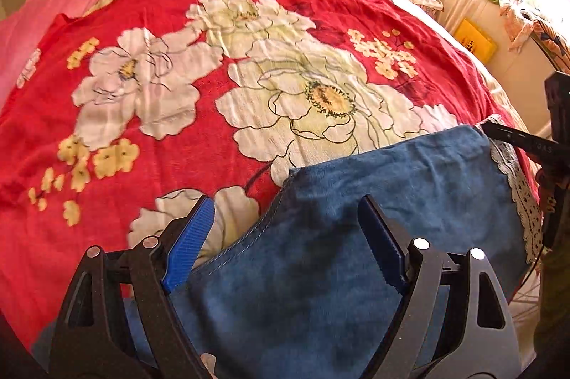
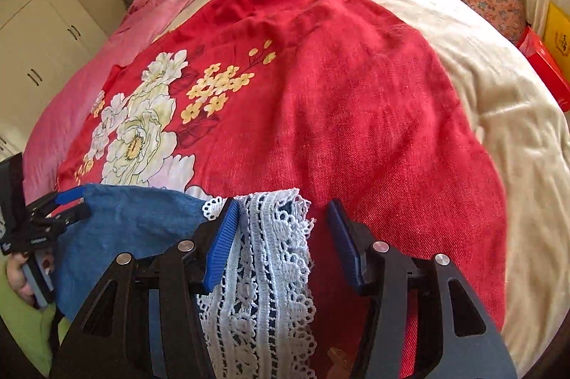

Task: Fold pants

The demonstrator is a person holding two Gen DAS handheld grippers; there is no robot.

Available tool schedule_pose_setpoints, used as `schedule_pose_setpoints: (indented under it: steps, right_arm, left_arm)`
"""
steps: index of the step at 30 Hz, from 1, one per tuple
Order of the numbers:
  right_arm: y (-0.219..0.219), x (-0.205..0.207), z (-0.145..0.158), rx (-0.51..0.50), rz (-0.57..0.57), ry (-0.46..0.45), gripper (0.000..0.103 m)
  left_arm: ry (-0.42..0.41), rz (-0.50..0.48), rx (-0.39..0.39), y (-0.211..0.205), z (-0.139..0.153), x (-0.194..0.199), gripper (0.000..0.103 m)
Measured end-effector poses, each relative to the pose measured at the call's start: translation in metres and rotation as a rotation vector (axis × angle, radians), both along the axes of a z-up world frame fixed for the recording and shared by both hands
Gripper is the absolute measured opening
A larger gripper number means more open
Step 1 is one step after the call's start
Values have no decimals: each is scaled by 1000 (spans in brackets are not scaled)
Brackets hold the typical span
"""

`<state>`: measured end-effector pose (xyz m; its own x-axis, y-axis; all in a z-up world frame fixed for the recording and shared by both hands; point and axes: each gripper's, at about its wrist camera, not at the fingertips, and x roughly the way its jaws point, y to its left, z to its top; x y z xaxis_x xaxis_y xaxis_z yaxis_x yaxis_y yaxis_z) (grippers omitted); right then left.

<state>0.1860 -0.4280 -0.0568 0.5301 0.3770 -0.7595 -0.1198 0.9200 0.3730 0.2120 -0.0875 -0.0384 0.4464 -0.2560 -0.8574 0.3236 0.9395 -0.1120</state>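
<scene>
Fold pants, carrying stage. The blue denim pants (image 1: 356,236) with a white lace hem (image 2: 263,272) hang over the near edge of the bed, on the red floral bedspread (image 1: 178,115). The left gripper (image 1: 285,236) straddles the denim's stitched side seam, its jaws spread wide, pads clear of the cloth. The right gripper (image 2: 281,233) has the lace hem between its jaws; one pad lies against the lace, the other stands apart, so no firm grasp shows. To do this step well, both jaws should probably clench on matching corners before lifting, keeping the edge between them taut and level over the bedspread. A loose lace hold could slip and skew the fold.
</scene>
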Motion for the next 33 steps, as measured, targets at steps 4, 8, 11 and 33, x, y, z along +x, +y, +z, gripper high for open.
schedule_pose_setpoints:
  steps: [4,8,11,33]
  right_arm:
    - [5,-13,9,-37,34,-61,24]
    - [4,-27,34,-58,46,-159,15]
    - [7,-33,54,-78,55,-223,13]
    - [-32,-88,60,-101,-88,-219,44]
  left_arm:
    - [4,-3,-14,-8,-11,-2,51]
    - [-26,-29,-37,-13,4,-11,6]
    - [-85,-35,-3,-17,18,-15,6]
    - [-174,45,40,14,29,-43,48]
